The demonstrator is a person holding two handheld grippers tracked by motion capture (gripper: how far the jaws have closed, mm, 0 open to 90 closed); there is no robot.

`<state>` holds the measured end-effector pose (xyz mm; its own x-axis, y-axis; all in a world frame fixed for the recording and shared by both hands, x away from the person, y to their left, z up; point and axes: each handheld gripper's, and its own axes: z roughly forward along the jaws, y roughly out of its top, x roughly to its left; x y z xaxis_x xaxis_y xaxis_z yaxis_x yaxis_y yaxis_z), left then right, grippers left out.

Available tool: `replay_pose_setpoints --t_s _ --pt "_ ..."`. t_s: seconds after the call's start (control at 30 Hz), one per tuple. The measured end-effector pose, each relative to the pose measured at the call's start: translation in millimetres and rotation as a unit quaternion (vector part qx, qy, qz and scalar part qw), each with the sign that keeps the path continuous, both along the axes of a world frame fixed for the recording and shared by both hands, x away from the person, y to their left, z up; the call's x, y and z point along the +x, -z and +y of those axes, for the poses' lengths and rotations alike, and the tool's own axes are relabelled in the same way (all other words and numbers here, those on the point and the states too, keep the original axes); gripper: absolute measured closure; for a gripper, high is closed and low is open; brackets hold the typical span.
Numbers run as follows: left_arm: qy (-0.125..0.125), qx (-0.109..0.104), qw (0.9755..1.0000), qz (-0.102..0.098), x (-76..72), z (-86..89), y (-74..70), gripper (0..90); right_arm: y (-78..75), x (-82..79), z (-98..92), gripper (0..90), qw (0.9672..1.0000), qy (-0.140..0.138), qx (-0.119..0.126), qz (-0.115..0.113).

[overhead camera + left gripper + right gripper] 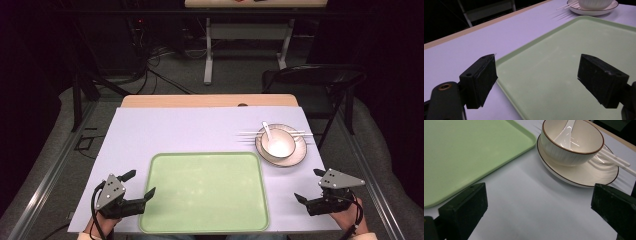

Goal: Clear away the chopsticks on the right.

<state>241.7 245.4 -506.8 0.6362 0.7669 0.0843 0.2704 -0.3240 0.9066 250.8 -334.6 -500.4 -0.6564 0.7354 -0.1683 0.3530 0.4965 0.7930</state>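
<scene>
The left tool is at the near left of the desk. Its two black jaws are wide apart and hold nothing. One jaw is over the left edge of the green tray and the other is over the desk just beside it. The right tool is at the near right of the desk. Its jaws are wide apart too, with nothing between them, over bare desk. The tray lies flat between the two tools. A white bowl sits on a white plate just past the tray's far right corner, close in front of the right tool. A white spoon leans in the bowl. White chopsticks lie across the plate behind the bowl.
</scene>
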Motion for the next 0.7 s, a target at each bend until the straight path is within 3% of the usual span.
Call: replay_pose_setpoints --t_s 0.33,0.7 --pt "-0.001 -0.002 1.0 0.002 0.1 0.8 0.2 15.5 -11.0 16.6 3.6 0.4 0.9997 0.018 -0.014 -0.003" --pt "0.002 -0.001 1.0 0.003 0.0 0.4 0.2 15.5 -21.3 54.9 -0.9 0.0 0.9985 0.025 -0.04 0.025"
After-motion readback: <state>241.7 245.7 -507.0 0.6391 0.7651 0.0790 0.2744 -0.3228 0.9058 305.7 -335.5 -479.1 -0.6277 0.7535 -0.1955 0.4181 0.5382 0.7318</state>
